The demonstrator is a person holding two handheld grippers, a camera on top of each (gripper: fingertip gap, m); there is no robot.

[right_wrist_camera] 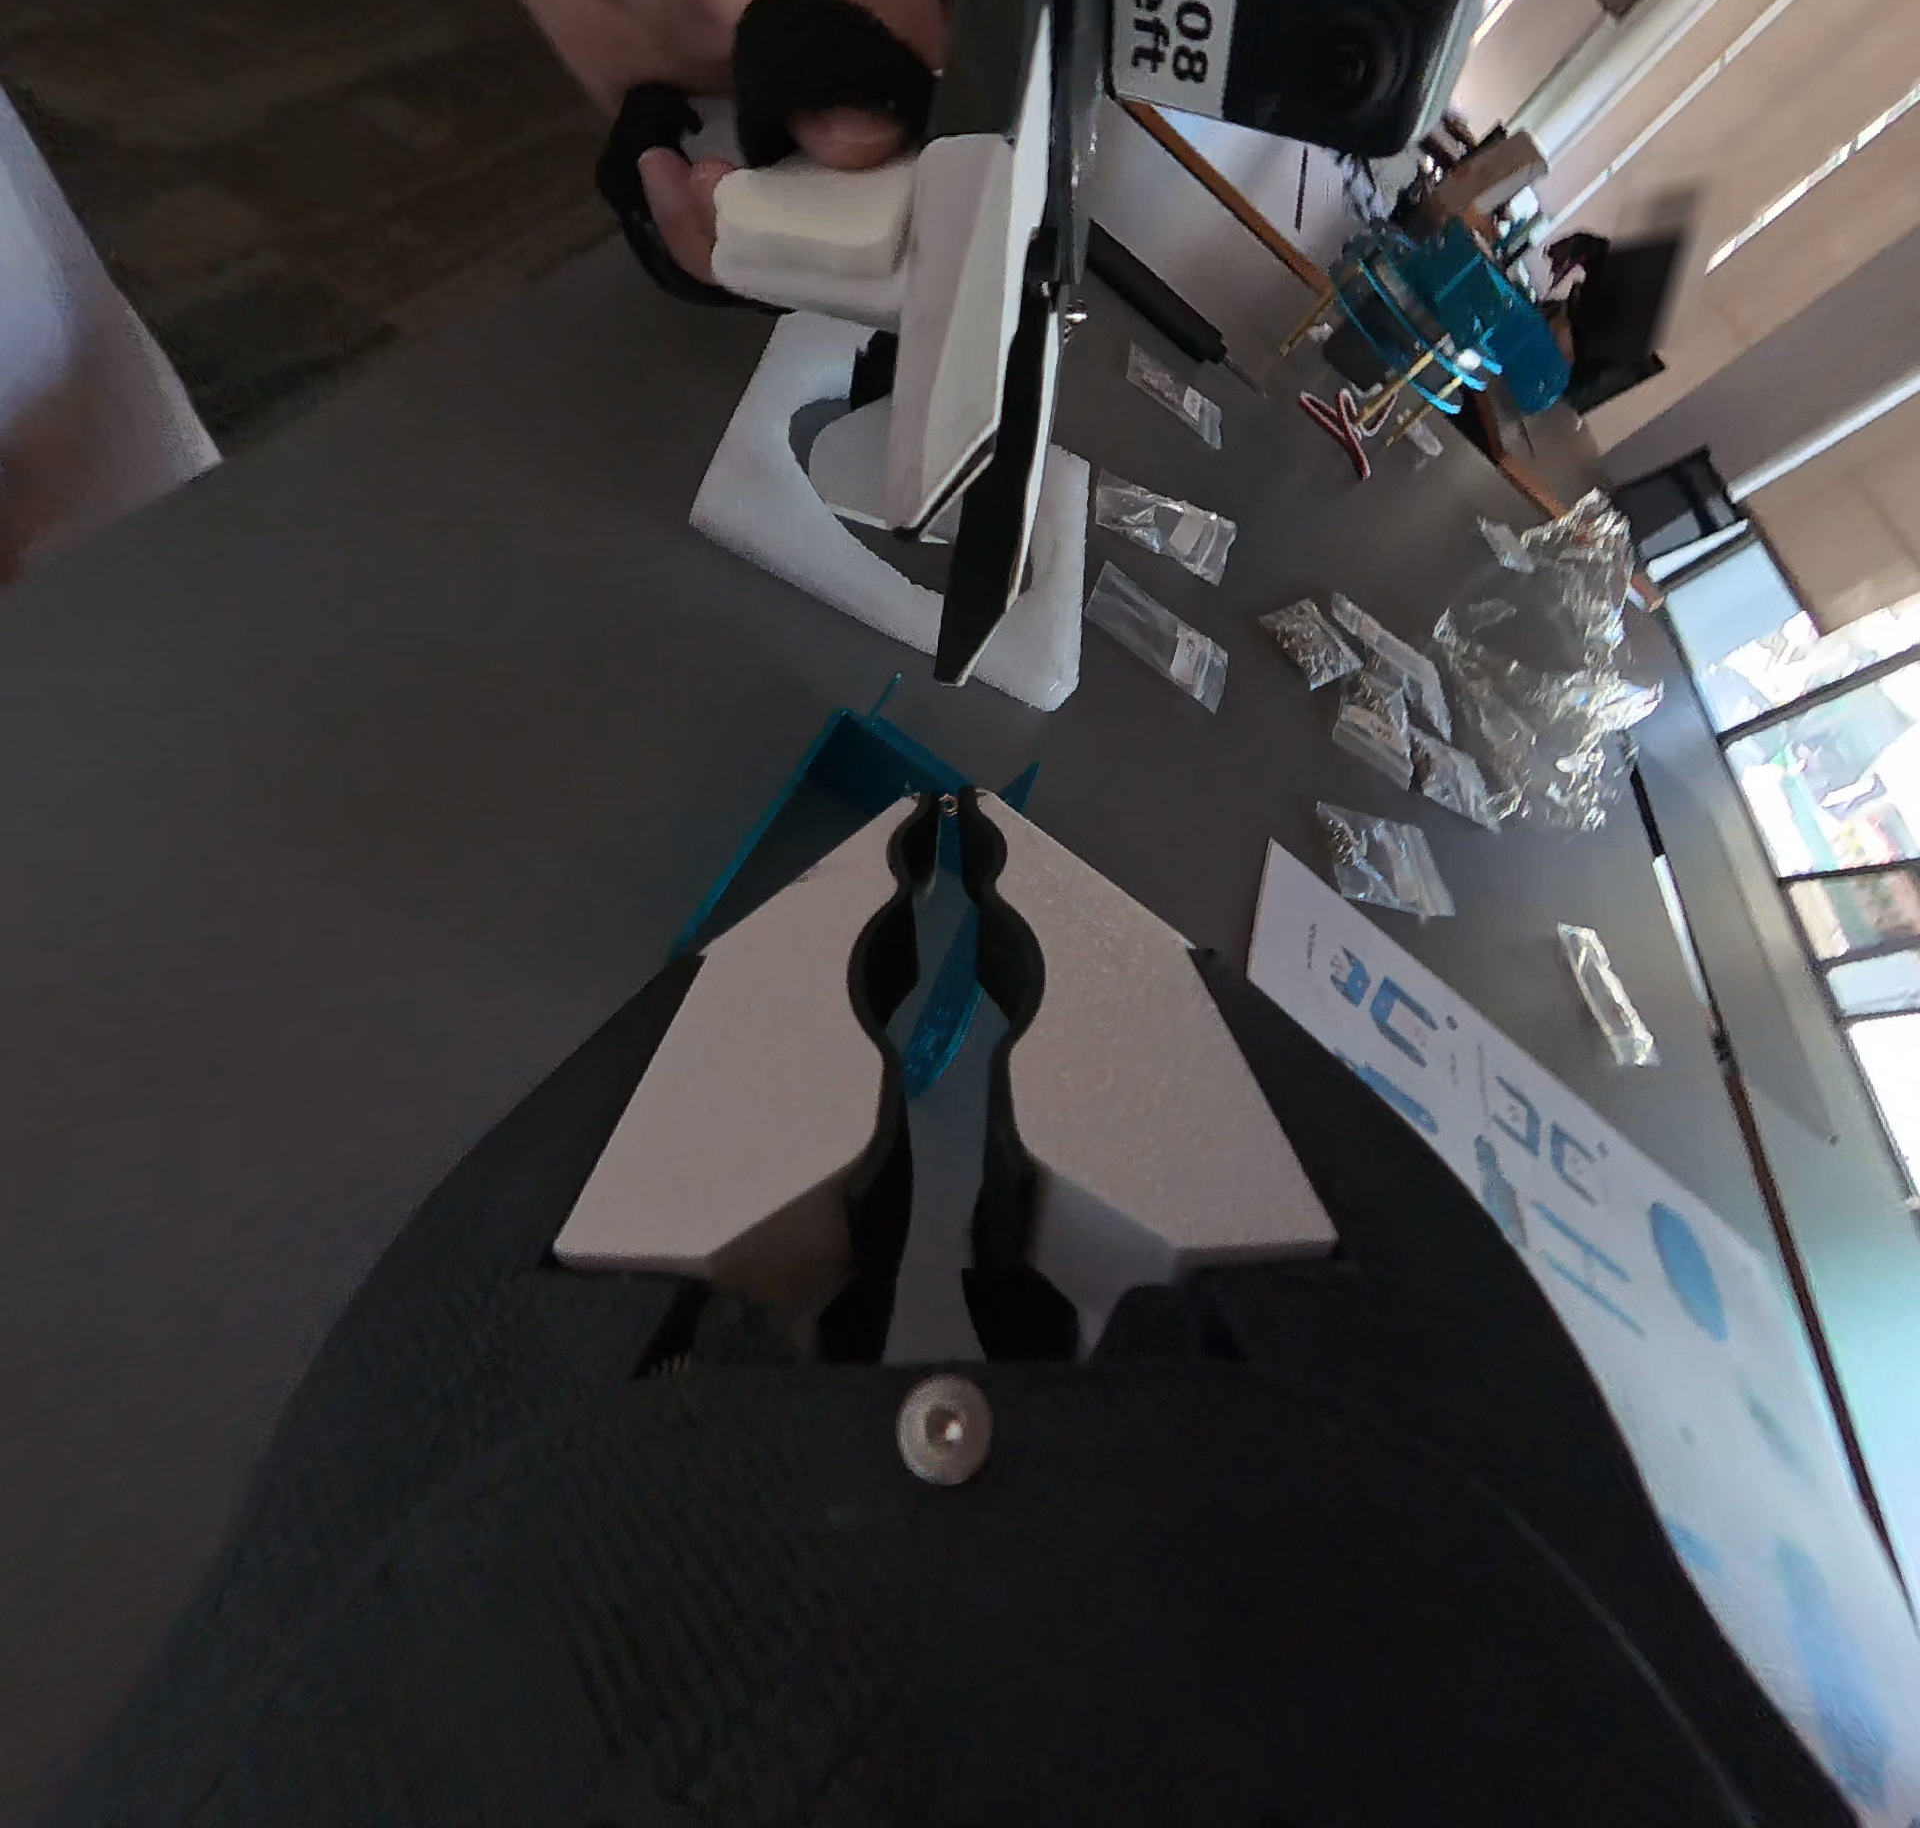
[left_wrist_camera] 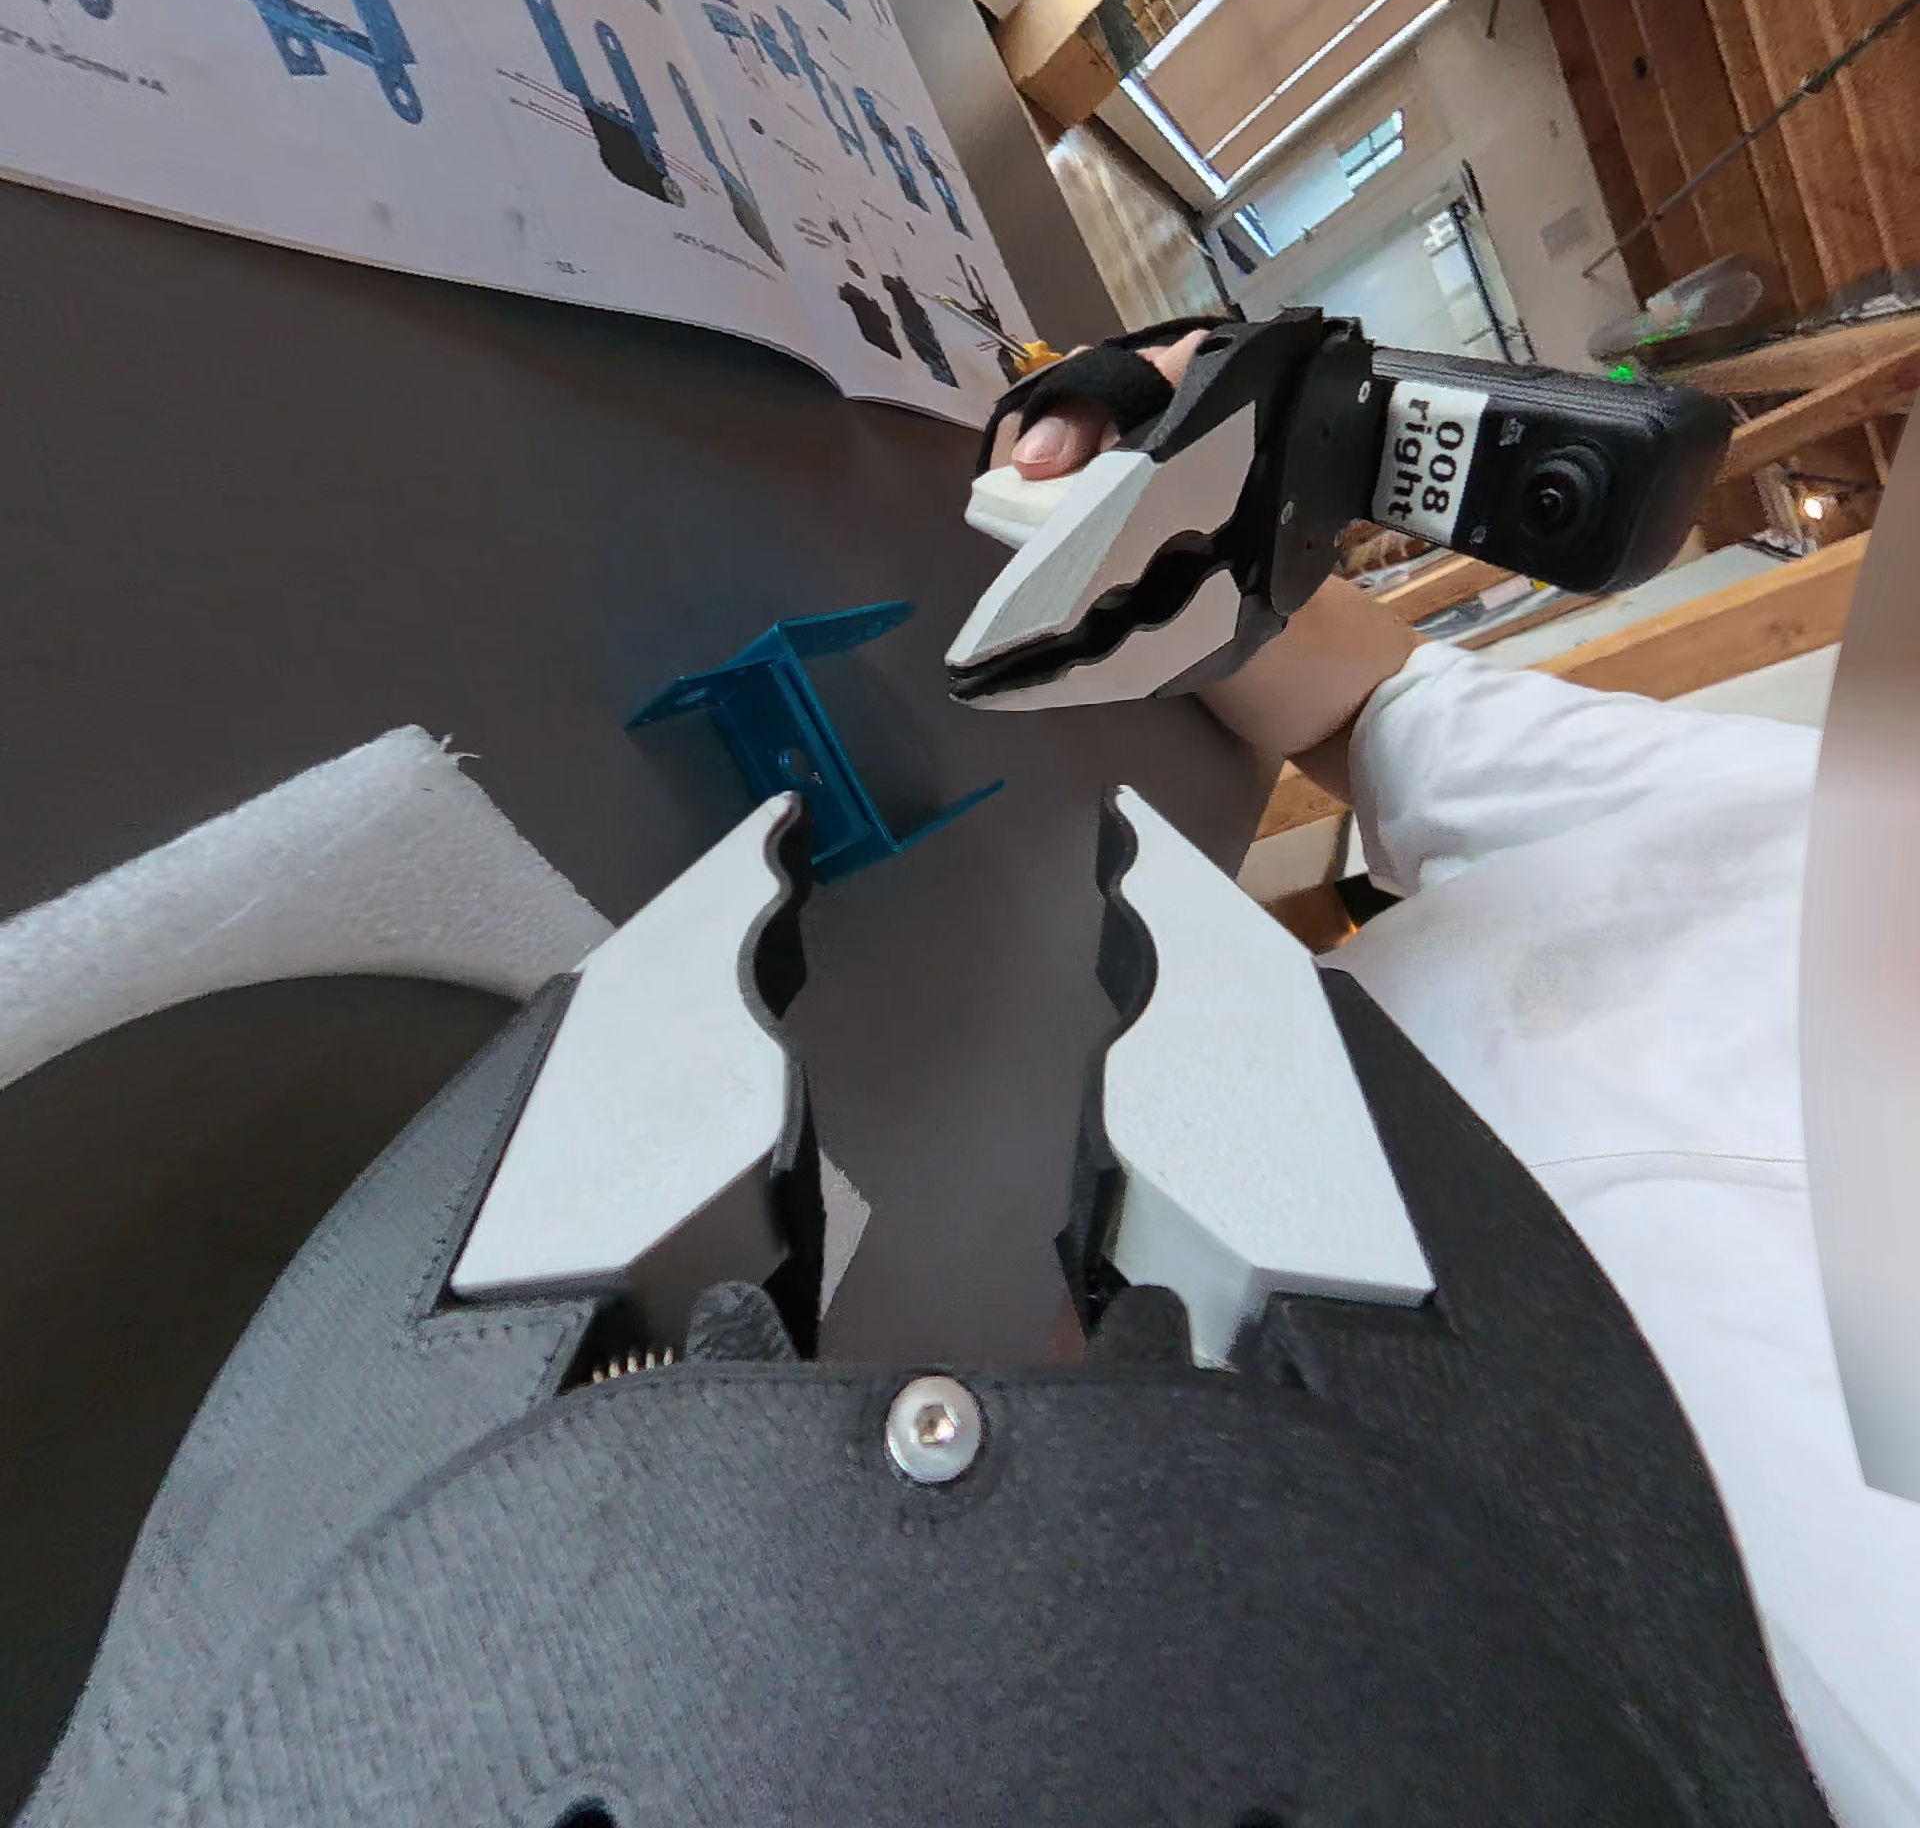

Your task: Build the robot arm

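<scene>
Left gripper up close, spread wide with nothing between the fingers – blue metal bracket lying on the dark grey table just past the tips.

Over on the other side, right gripper hovering above the bracket's far end, tips pressed nearly together. From its own camera, looks to be pinching a tiny metal bit right at the fingertips – too small to say what exactly. Sitting directly over the bracket, though can't tell if touching it. White foam piece with a round cutout off to the left of the open gripper, same foam showing behind that gripper in the right wrist view. Printed instruction sheet flat on the table beyond the bracket, plus a scatter of small clear bags farther out past the foam.
</scene>
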